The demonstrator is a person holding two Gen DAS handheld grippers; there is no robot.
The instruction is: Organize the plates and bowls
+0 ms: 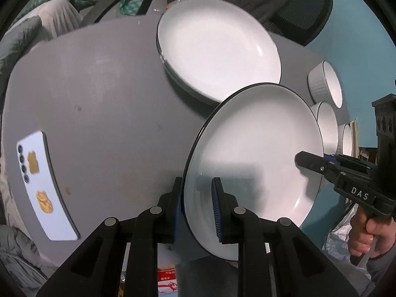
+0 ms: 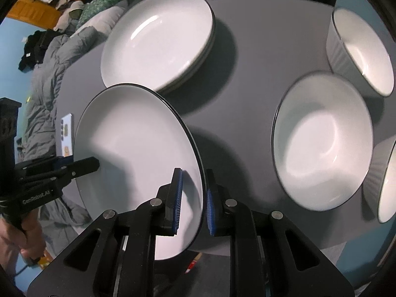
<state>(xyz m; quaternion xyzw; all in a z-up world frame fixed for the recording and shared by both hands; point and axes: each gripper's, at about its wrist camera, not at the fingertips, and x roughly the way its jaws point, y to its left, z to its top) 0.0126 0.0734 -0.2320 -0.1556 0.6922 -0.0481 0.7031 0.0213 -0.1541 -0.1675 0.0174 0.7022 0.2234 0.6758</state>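
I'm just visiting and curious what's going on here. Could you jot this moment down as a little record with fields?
held item: white plate with a dark rim, lifted and tilted above the table
left gripper: fingers astride the plate's rim
right gripper: fingers astride the opposite rim
plate stack: white plates piled on the grey table, behind the held one
bowls: three white ones, the nearest empty
other: phone lying on the table

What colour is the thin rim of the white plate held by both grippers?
Black, around the white round plate; the right wrist view shows it best.
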